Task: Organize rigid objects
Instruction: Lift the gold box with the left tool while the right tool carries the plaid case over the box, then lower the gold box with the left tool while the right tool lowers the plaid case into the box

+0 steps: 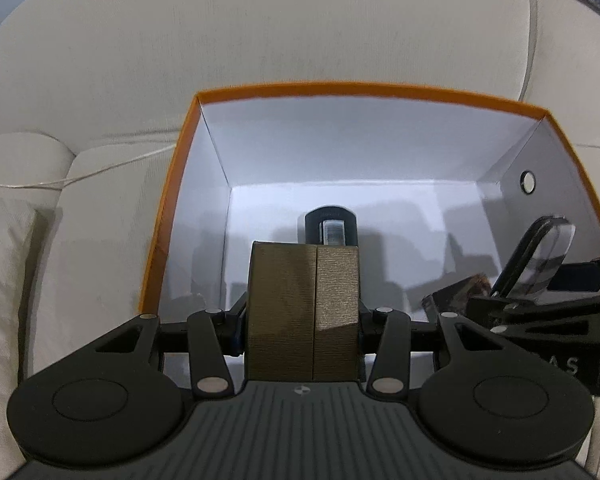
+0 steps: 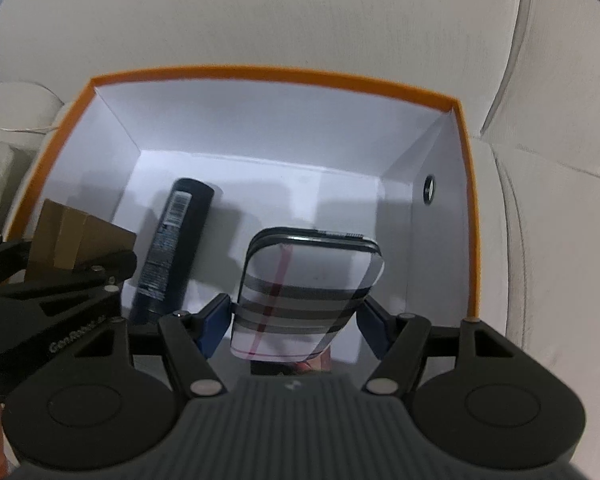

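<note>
Sofa-borne orange box (image 1: 168,216) beneath left gripper's (image 1: 302,320) brown block (image 1: 300,312)

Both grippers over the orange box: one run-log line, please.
left gripper: shut on brown box | right gripper: shut on plaid phone | orange box: black bottle lying inside

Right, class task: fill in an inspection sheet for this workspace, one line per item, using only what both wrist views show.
Surface: cream fabric sofa cushion carrying the box.
Job's things: orange-rimmed white cardboard box; black cylindrical bottle lying on its floor; brown textured carton; plaid-patterned phone case.
Clutter: nothing seen.
Grippers: left gripper shut on the carton, right gripper shut on the case, both over the box.
Cables: thin pale cord across the cushion.
Surroundings: sofa backrest; patterned item at the top right corner, unclear.
</note>
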Available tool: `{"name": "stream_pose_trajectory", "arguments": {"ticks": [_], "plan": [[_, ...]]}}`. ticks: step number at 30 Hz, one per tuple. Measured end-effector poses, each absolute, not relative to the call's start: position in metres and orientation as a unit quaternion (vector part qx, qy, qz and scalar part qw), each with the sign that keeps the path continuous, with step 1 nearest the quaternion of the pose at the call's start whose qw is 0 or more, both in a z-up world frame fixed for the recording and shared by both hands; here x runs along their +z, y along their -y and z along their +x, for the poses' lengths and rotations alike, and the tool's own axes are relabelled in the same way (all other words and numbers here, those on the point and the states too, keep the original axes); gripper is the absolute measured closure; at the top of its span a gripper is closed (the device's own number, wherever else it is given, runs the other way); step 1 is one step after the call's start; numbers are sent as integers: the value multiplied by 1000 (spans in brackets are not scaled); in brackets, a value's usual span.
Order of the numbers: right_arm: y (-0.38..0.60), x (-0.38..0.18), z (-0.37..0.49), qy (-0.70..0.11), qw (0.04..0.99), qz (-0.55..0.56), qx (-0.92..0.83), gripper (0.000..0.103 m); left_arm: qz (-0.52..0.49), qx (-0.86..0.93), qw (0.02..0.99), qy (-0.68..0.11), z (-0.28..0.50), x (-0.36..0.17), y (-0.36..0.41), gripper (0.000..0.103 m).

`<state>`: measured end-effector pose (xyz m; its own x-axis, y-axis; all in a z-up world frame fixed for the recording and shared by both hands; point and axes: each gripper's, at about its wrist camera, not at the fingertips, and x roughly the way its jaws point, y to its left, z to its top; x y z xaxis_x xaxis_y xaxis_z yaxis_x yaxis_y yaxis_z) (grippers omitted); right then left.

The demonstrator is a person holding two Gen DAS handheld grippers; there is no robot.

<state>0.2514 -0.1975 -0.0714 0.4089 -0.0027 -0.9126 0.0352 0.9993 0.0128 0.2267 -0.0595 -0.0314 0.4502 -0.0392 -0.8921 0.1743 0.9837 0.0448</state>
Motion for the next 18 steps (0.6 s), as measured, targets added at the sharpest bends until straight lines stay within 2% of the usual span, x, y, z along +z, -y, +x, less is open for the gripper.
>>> {"name": "stream_pose_trajectory", "arguments": {"ticks": [18], "plan": [[193,-86,258,-548,836,4,-15,33,73,-58,829,-551,244,-56,64,51]]}}
